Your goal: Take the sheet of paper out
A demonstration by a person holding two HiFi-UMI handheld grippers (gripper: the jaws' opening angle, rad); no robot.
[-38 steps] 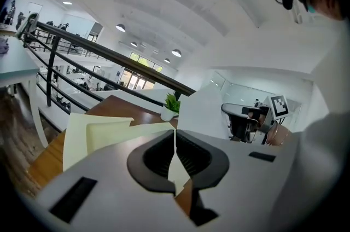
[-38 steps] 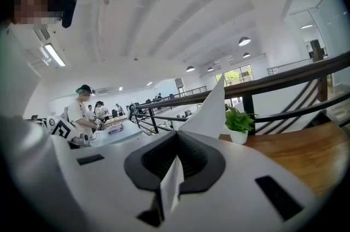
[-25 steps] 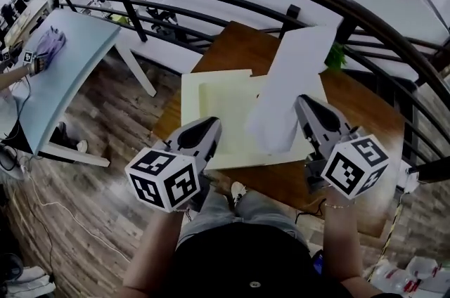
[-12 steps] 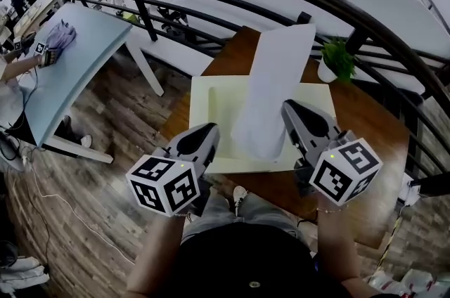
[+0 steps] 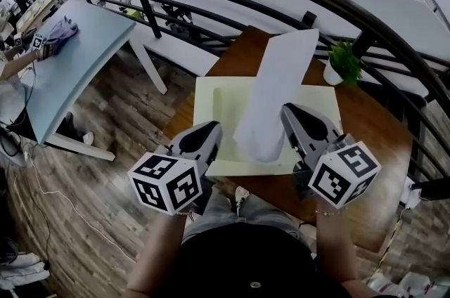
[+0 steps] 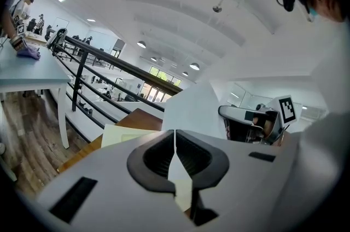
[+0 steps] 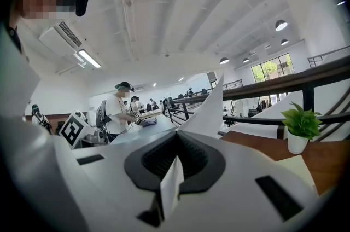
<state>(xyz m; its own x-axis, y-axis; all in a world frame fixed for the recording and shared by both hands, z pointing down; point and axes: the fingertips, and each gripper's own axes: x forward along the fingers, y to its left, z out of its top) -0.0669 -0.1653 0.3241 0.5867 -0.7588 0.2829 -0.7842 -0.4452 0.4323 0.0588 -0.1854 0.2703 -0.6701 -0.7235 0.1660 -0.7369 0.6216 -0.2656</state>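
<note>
Sheet of paper (image 5: 280,79) light, floppy, creases easily; right gripper (image 5: 293,115) pinching its lower edge, above cream envelope (image 5: 211,100). Left gripper (image 5: 204,133) pressed together, seemingly empty.

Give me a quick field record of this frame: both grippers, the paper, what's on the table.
left gripper: jaws together, nothing clearly held
right gripper: shut on the sheet's near end
sheet of paper: white, held up off the table, slanting away over the folder
cream folder: lying flat on the table
table: brown wood
potted plant: upright, far right part of the table
</note>
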